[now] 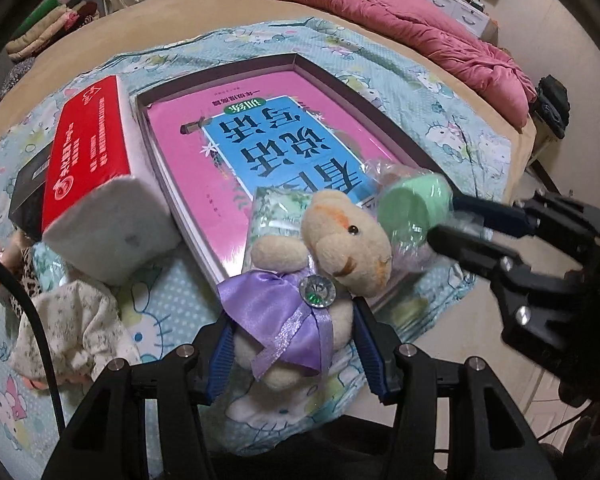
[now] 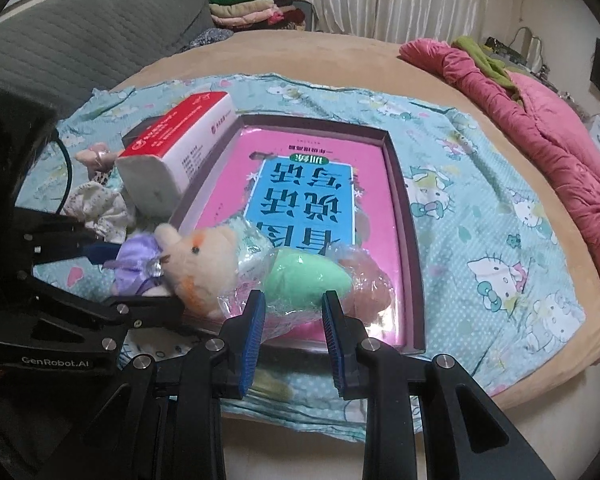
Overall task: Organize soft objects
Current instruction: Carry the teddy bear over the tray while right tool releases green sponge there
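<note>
A beige plush bear (image 1: pixel 324 248) with a purple ribbon is held by its body in my left gripper (image 1: pixel 292 344), over the near edge of a shallow box (image 1: pixel 364 92) that holds a pink book (image 1: pixel 260 140). My right gripper (image 2: pixel 294 332) is shut on a clear bag of green and pink sponges (image 2: pixel 308 276), just right of the bear's head (image 2: pixel 204 264). The bag (image 1: pixel 412 204) and right gripper (image 1: pixel 456 220) also show in the left wrist view. A small green tissue pack (image 1: pixel 272 208) lies under the bear.
A red-topped tissue pack (image 1: pixel 96 168) leans on the box's left side. A floral cloth (image 1: pixel 72 320) and another small toy (image 2: pixel 96 156) lie left of it. All rest on a Hello Kitty sheet (image 2: pixel 480 208) on a bed. A pink quilt (image 2: pixel 540 120) is bunched at the far right.
</note>
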Motion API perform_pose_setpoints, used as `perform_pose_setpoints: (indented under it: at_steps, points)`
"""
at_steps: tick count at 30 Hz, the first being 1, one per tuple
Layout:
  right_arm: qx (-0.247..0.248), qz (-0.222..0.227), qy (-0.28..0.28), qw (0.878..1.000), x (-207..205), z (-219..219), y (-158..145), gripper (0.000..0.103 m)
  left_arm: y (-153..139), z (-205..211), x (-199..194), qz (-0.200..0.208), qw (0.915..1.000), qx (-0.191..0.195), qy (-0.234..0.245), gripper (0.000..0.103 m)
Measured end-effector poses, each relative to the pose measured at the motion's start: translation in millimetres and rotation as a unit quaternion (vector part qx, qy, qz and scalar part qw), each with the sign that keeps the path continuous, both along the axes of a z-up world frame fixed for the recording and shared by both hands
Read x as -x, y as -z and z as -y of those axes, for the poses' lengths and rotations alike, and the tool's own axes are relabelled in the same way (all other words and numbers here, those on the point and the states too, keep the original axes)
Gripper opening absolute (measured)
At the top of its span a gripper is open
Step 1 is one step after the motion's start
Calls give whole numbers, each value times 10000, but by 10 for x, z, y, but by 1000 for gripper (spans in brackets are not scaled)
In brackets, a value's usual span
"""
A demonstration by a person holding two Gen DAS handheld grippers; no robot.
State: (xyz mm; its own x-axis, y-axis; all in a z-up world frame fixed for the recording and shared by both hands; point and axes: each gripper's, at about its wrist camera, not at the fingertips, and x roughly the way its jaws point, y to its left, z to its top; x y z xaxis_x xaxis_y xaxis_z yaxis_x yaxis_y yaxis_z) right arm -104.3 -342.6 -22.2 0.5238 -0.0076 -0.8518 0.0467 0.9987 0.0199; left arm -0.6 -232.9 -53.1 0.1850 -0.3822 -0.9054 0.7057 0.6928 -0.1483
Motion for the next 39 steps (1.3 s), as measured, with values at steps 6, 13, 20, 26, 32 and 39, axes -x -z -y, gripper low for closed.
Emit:
perform_pose_setpoints:
  at_steps: [6, 13, 20, 26, 32, 39]
  points:
    - [49, -93, 68, 9999, -29, 29, 125, 30, 91, 101, -32, -96, 9999, -88, 30, 54]
    - [96, -74, 271, 9996, -89, 93, 255, 30, 141, 137, -98, -170, 9998, -77, -52, 54]
    - [71, -48, 346, 9994, -99, 124, 348, 31, 156, 162, -141, -183, 9997, -53, -155, 55]
    - [-46, -35, 365, 9993, -52, 154, 353, 36, 148, 144, -132, -249, 9995, -14, -179, 56]
    - [-77, 40, 360, 9993, -9, 172, 287, 40, 141, 134, -113, -360, 9992, 19, -148, 57]
    - [12, 88, 397, 9992, 37, 192, 190, 53, 124, 120, -94, -456, 9988, 62, -156, 60]
